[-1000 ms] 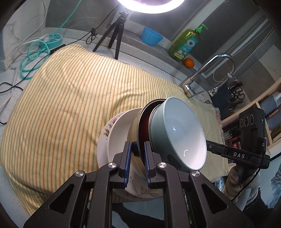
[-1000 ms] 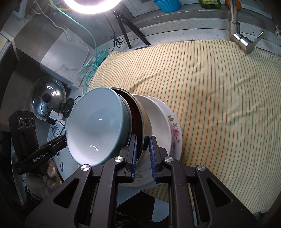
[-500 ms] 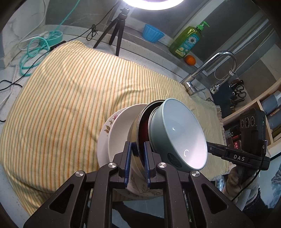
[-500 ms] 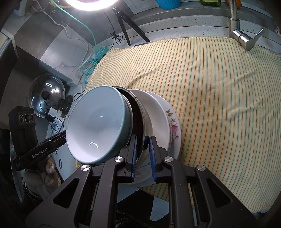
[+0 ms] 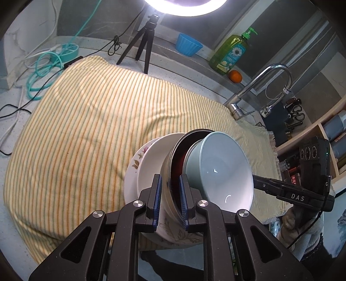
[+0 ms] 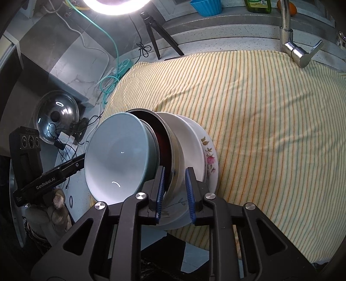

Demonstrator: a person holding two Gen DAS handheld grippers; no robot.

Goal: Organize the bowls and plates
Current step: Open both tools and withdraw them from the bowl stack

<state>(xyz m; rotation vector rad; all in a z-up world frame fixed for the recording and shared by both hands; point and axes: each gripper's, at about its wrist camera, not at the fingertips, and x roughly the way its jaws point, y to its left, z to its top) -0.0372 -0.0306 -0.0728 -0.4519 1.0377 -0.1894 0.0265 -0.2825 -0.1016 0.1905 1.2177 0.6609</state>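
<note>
**Stack of crockery at the near edge of a striped cloth**

While a ring light glares over the counter, a nested stack sits at the near edge of the yellow striped cloth: a pale blue bowl in a dark metal-rimmed bowl, in a white bowl, on a floral plate. The left gripper straddles the dark bowl's rim; its jaws have just eased apart, and whether the pads press is unclear. The right gripper straddles the opposite rim, jaws just widened, a gap visible beside the right pad. A tap stands at the cloth's far edge.
</note>
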